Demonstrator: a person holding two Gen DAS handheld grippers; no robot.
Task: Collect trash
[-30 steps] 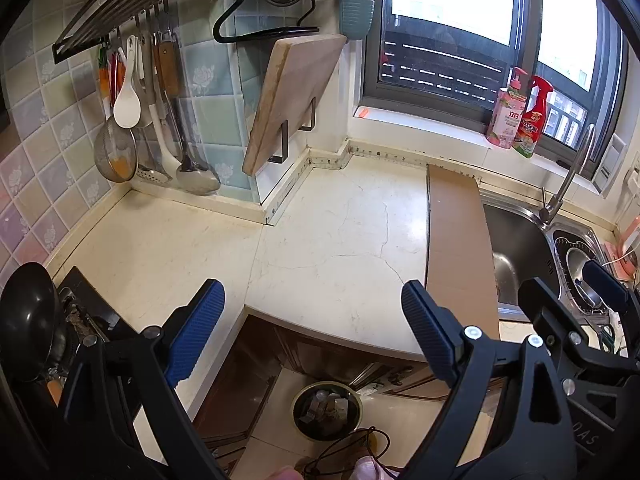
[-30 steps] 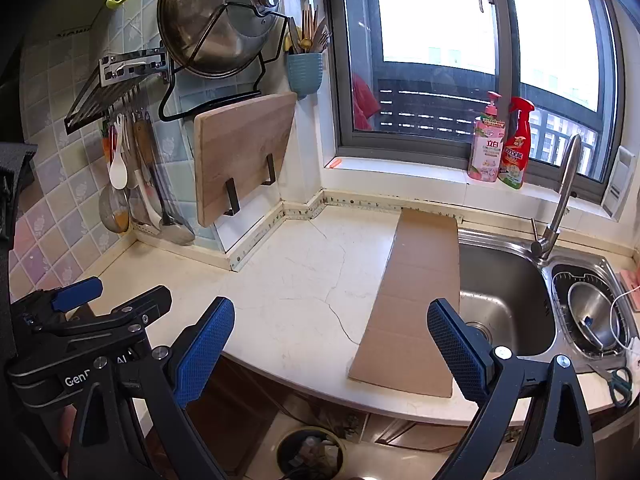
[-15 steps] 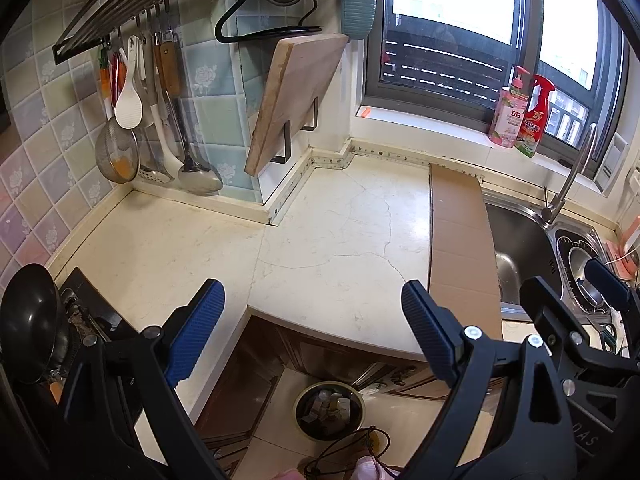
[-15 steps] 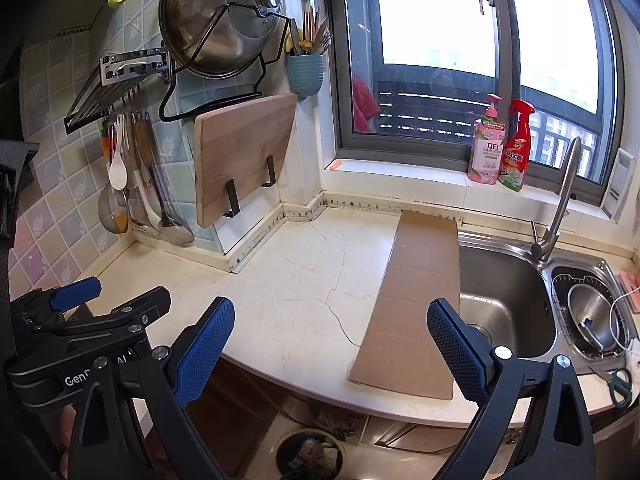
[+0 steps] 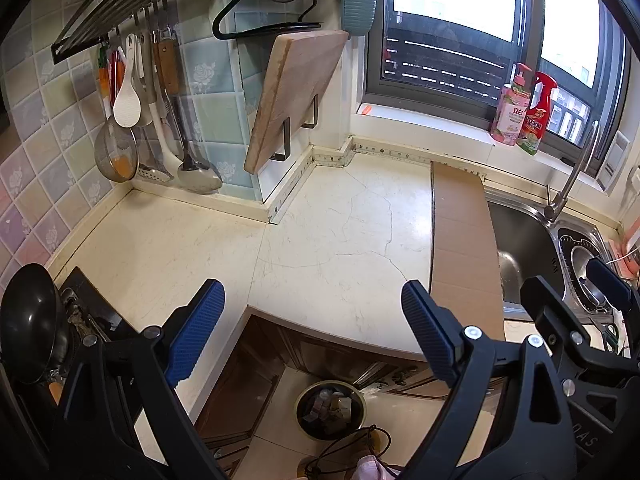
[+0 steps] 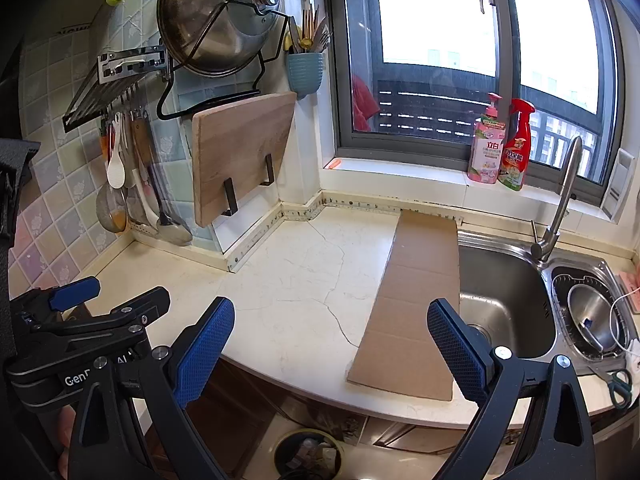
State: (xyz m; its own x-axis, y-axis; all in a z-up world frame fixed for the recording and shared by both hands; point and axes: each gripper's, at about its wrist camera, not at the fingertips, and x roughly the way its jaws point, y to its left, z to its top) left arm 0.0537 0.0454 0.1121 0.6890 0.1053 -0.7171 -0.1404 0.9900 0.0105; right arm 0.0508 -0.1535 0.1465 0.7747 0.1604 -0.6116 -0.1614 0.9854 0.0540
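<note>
Both grippers are held side by side above the front edge of the counter [image 6: 304, 280], pointing at the back wall, a stance that surveys the whole worktop rather than reaching for anything. The left gripper [image 5: 312, 336] has its blue-padded fingers spread wide with nothing between them; the right gripper [image 6: 332, 344] is spread just as wide and is equally bare.

The only thing on the counter that reads as trash is a flattened cardboard strip [image 6: 416, 304]. It lies flat along the counter's right side, running from the back edge to the front edge, its right long edge overhanging the sink basin [image 6: 504, 300] (perhaps laid there as a splash guard, though that is a guess). Lying flat, it offers the fingers no raised edge except where it overhangs the sink or nears the front edge.

On the floor below the counter's front edge stands a round trash bin [image 5: 330, 408], which already holds crumpled scraps. That placement puts it just under the grippers, a short drop from the worktop.

The scene fits two stages: small litter already binned with the cardboard left, or the cardboard never counted as trash and the counter done.
</note>
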